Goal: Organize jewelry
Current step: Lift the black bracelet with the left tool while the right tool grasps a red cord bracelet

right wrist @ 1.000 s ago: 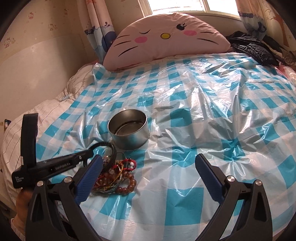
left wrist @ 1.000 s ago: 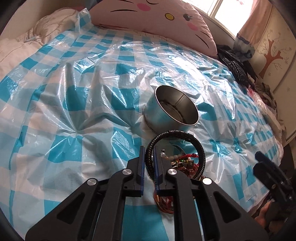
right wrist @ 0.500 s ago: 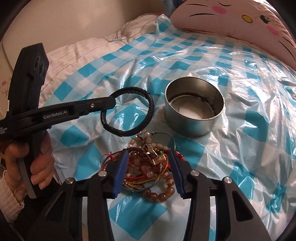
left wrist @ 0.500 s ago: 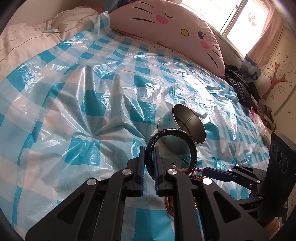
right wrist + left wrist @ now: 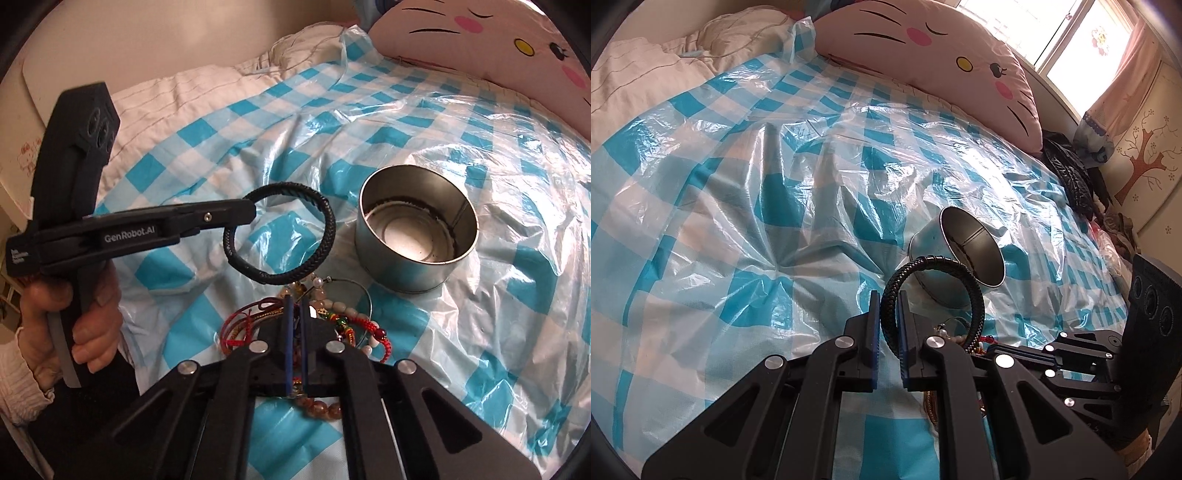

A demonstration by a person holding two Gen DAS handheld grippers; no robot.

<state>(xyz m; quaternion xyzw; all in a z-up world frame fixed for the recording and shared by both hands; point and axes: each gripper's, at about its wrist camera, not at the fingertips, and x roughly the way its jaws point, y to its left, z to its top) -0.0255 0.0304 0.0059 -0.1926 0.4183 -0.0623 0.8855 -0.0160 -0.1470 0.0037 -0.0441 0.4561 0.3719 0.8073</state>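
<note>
Right gripper (image 5: 294,317): jaws drawn together to a thin slit over the jewelry heap, tips down among the strands; whether a strand is pinched between them, cannot tell.
Jewelry heap (image 5: 332,332): tangled pile of red cord bracelets, amber and pale bead strings and a thin wire hoop, lying on the bed directly under the right gripper, just in front of the tin.
Left gripper (image 5: 886,325): jaws nearly shut, clamped on one side of the bracelet; gripped by a hand (image 5: 88,328) at the left edge of the right wrist view.
Black braided cord bracelet (image 5: 284,236): round loop, held off the bed, above the far side of the heap and beside the tin, not yet over its mouth.
Round silver metal tin (image 5: 417,240): open, upright, nothing seen inside; resting on the sheet just beyond the heap.
Risk, tangle: likely that lifting one strand drags the whole knot, cords and beads being interlaced.
Risk, slip: bracelet held by one side only; a swing could twist it out of the jaws.
Risk, tin: light tin on soft bedding; a knock from either gripper could tip it.
Surface: bed under a crinkled blue-and-white checked plastic sheet (image 5: 738,221), glossy, heavily creased.
Room: pink cat-face cushion (image 5: 923,55) at the head, cream quilt, dark clothing, bright window with pink curtain.
</note>
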